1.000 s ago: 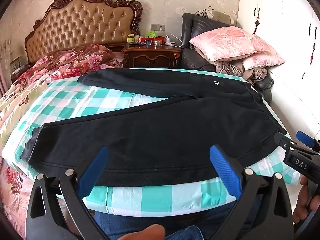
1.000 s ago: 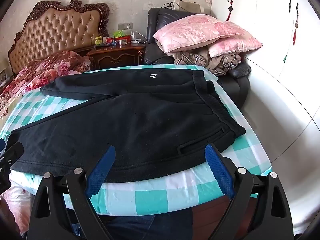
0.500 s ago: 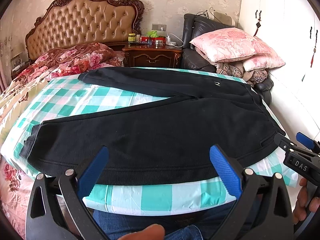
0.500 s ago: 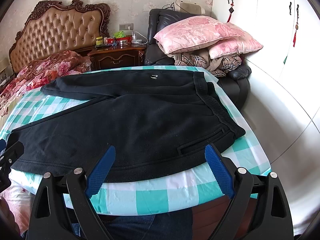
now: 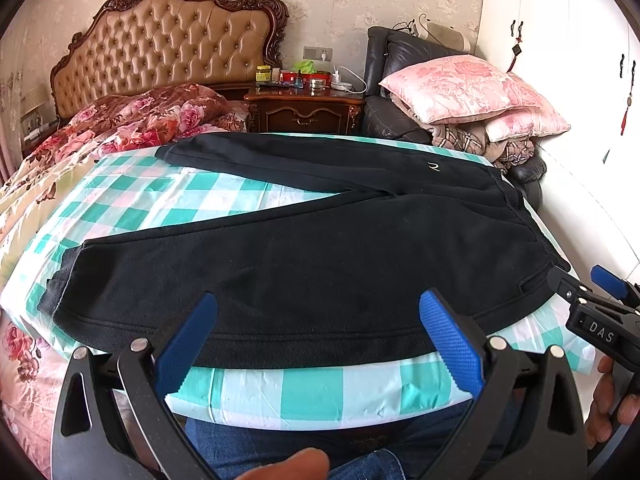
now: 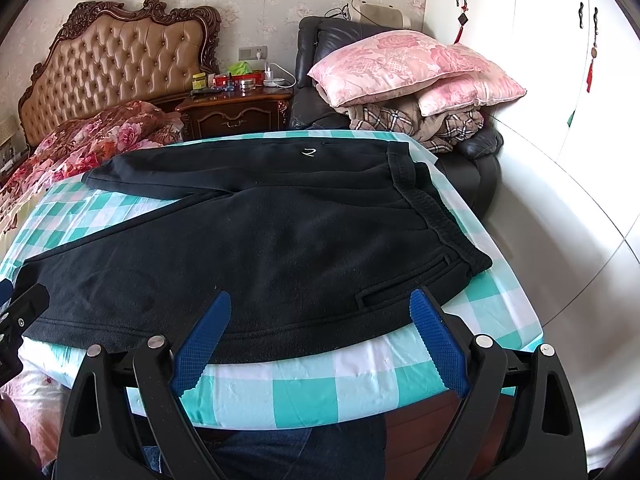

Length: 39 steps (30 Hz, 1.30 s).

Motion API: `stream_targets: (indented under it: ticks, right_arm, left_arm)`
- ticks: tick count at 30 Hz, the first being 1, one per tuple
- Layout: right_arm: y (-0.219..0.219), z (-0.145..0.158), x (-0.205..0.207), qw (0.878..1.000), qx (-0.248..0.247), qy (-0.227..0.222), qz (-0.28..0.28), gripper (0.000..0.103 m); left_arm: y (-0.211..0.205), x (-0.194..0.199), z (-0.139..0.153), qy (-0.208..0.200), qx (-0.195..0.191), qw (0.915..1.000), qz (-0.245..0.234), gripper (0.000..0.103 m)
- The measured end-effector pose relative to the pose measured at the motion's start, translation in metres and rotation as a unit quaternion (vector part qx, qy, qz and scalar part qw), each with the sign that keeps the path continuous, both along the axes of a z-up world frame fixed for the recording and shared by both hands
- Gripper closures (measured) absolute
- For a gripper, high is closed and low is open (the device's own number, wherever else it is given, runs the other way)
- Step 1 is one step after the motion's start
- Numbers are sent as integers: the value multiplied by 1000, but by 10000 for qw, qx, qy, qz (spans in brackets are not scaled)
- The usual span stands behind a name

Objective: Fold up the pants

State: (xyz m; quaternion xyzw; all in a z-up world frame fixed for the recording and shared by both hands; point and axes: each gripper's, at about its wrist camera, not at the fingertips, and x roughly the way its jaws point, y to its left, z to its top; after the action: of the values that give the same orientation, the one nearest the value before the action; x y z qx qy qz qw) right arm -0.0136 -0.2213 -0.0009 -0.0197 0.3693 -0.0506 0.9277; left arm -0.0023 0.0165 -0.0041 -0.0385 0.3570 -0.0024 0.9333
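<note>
Here, nearest the cameras, the left tool (image 5: 318,320) and the right tool (image 6: 320,320) are both standing with blue fingers spread wide, pinching nothing, hovering just short of the near hem of the black sweatpants (image 5: 320,256). The sweatpants are lying flat on a teal-checked sheet (image 5: 280,392) covering the bed, waistband (image 6: 424,204) to the right, legs running left and splaying apart. Beyond, a wooden nightstand (image 6: 236,114) is standing beside a tufted headboard (image 5: 160,48); pink pillows (image 6: 400,66) are resting on a dark armchair.
</note>
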Motion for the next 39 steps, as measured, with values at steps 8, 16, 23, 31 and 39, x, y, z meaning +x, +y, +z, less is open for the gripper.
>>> stream_targets:
  ticks: [8, 16, 23, 31, 39]
  right_arm:
    - [0, 1, -1, 10000, 5, 2, -4, 15]
    - [4, 0, -2, 10000, 37, 7, 9, 15]
    - [3, -2, -3, 10000, 61, 23, 23, 15]
    - [2, -2, -1, 10000, 78, 24, 25, 15]
    - [3, -1, -2, 9999, 117, -23, 47, 15]
  left_arm:
    - [-2, 2, 4, 6, 9, 10000, 0, 2]
    - [-4, -2, 0, 11, 9, 10000, 43, 2]
    - [-3, -2, 0, 13, -15, 10000, 63, 2]
    - [-3, -1, 1, 12, -17, 10000, 62, 2]
    - [0, 1, 3, 17, -28, 10000, 74, 2]
